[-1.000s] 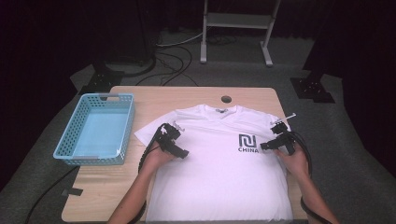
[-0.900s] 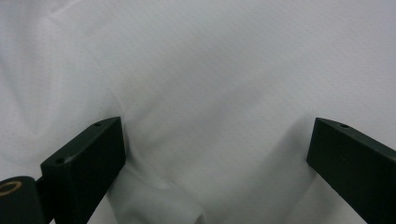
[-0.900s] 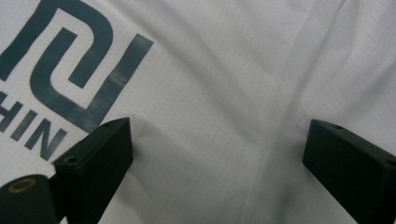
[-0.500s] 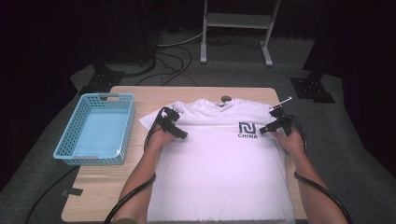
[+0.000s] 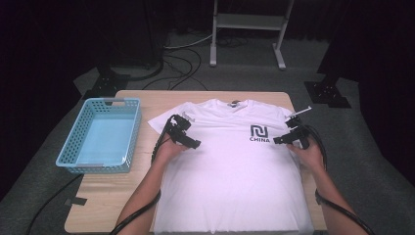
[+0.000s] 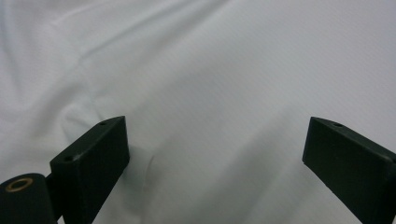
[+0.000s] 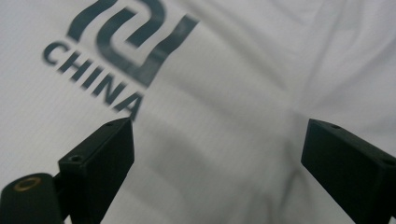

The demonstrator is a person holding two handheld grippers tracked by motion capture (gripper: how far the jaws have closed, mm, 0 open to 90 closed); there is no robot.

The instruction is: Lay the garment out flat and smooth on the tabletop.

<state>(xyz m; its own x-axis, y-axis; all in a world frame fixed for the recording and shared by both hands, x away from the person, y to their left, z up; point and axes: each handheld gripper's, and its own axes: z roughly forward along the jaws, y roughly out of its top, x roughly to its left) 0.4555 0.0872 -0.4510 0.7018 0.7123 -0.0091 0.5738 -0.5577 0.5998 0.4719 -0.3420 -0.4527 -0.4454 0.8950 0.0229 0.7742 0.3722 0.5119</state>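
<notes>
Two grippers: I am holding one in each hand above the white T-shirt (image 5: 230,171), both with jaws spread wide and nothing between them.
Left gripper (image 5: 192,143): it is hovering over the shirt's left chest area, near the left sleeve; in the left gripper view its jaws are standing far apart over plain white cloth (image 6: 210,93), gripping nothing.
Right gripper (image 5: 280,140): it is hanging over the right chest area, just beside the dark logo (image 5: 260,133); its jaws have just been closing a little, yet they are standing released, with only fabric showing beyond them.
Logo in the right gripper view: the printed word CHINA (image 7: 93,84) is showing ahead of the left-hand jaw, somewhat blurred.
T-shirt: it is lying flat, front up, on the wooden table (image 5: 147,98), collar pointing away from me, hem reaching the near edge.
Basket: a light blue plastic basket (image 5: 78,156) is sitting on the table's left side, just beside the shirt's left sleeve.
Floor beyond: cables and a metal stand (image 5: 249,22) are lying in the dark behind the table.
</notes>
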